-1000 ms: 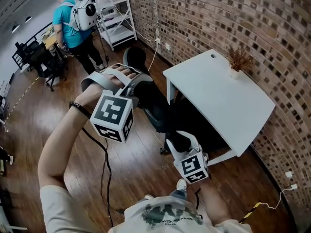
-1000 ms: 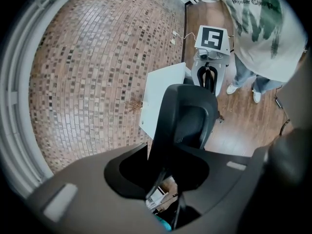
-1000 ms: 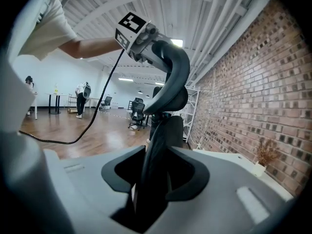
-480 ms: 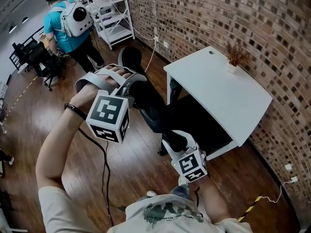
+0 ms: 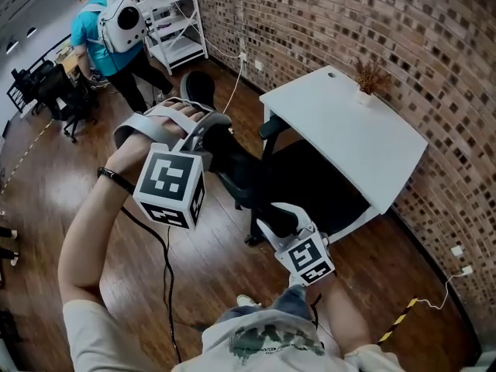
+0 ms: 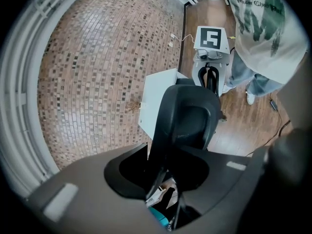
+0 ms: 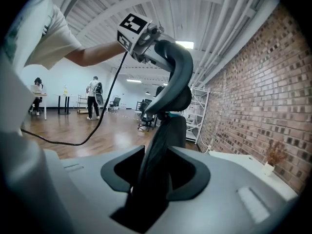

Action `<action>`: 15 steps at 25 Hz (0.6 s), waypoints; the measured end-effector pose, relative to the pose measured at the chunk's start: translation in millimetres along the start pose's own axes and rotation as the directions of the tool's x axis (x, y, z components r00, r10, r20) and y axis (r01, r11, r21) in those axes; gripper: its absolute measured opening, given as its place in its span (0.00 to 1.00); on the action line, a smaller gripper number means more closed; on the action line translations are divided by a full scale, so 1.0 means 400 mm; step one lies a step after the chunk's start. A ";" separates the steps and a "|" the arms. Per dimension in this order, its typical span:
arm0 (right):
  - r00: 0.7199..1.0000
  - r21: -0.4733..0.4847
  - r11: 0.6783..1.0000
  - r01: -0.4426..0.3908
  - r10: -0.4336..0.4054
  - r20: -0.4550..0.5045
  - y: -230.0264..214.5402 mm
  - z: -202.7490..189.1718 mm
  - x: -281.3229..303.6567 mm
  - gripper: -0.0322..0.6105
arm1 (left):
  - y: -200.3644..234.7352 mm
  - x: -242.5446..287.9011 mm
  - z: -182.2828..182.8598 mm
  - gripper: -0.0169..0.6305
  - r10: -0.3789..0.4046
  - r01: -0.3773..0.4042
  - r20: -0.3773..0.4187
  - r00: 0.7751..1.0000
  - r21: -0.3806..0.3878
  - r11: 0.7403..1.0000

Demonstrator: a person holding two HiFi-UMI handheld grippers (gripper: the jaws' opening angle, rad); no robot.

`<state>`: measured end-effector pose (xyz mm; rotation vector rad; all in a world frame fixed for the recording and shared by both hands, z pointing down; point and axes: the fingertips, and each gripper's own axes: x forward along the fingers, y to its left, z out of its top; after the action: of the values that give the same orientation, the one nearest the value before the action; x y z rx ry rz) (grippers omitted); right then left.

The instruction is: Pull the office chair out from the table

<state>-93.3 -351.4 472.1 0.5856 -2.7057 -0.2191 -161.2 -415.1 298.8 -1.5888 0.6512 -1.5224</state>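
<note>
The black office chair (image 5: 246, 178) stands just beside the open front of the white counter (image 5: 353, 142), facing in toward it with its back turned to the person holding the tools. The upper edge of its backrest is the long line here: it runs alongside the counter's long front edge, from the far corner toward the near one. One armrest sits close to the counter's far front corner, and part of the chair's base shows on the floor near the counter's near end. How far the seat reaches under the counter cannot be told, as that space is in shadow.

The left hand-held gripper (image 5: 212, 140) is closed on the thin edge of the backrest at the end farther along the counter; its own view shows that black edge pinched between the jaws. The right hand-held gripper (image 5: 273, 217) grips the same edge at the end nearer the counter's near corner, the dark strip running straight through its jaws.

The counter stands against a brick wall (image 5: 434, 45), and a small dried plant (image 5: 369, 79) in a pale pot sits on its top at the wall side. The floor (image 5: 85, 153) is dark wood plank, with a black cable (image 5: 168, 273) trailing across it well away from the counter. Beyond the counter's far end are a white shelving rack (image 5: 177, 23) and a person (image 5: 105, 23) in a teal shirt wearing a white backpack.
</note>
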 end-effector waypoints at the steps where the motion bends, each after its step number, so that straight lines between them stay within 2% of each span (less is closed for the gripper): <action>1: 1.000 0.000 1.000 -0.004 0.004 -0.001 0.012 0.003 -0.001 0.27 | -0.007 -0.011 -0.003 0.22 0.001 -0.001 -0.003 1.000 -0.002 1.000; 7: 1.000 -0.003 1.000 -0.017 0.017 0.002 0.087 0.015 0.004 0.27 | -0.056 -0.069 -0.026 0.22 0.001 -0.002 -0.025 1.000 -0.018 1.000; 15: 0.998 -0.023 0.998 -0.062 0.062 0.008 0.208 0.050 0.011 0.28 | -0.123 -0.168 -0.074 0.23 -0.009 0.002 -0.094 0.996 -0.071 0.997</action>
<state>-135.4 -276.8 473.6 0.4942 -2.7218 -0.2358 -207.5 -340.0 300.5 -1.5800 0.7612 -1.6017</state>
